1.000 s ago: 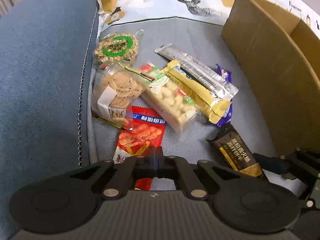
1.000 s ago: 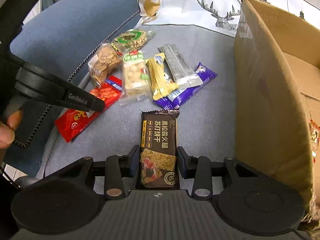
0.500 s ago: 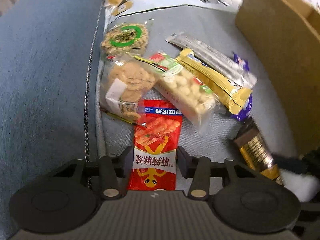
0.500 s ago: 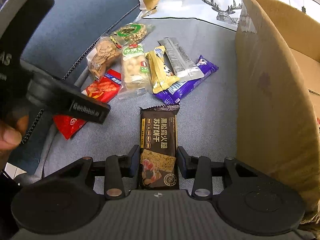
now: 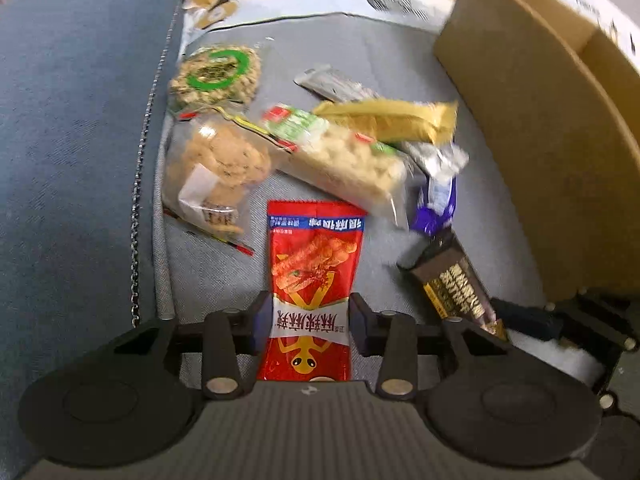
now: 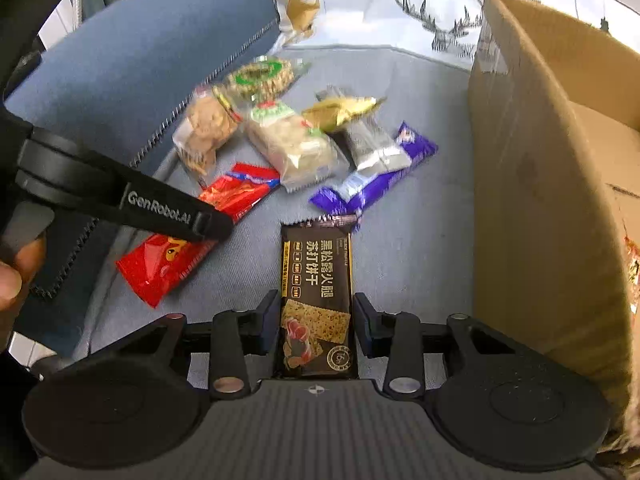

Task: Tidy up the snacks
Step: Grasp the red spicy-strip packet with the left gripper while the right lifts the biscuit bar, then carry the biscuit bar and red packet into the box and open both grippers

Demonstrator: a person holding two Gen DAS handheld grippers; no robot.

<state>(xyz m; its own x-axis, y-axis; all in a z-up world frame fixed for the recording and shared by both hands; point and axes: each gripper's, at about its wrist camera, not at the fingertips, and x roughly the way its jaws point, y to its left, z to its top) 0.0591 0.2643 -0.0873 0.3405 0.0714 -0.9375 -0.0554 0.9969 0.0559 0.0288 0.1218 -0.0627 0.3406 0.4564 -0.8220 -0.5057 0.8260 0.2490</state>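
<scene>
Snacks lie scattered; red packet (image 5: pixel 312 280) sits gripped between the left gripper (image 5: pixel 310 322) fingers, brown cracker bar (image 6: pixel 316 292) clamped in the right gripper (image 6: pixel 316 322)

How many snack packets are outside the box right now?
8: red packet between the left tongs, black cracker bar between the right tongs, six piled beyond. Others may be hidden.

Snack pile (image 6: pixel 288 136) left of box (image 6: pixel 532 184); cracker pack (image 6: pixel 316 280) apparently nearest, before pile.
</scene>
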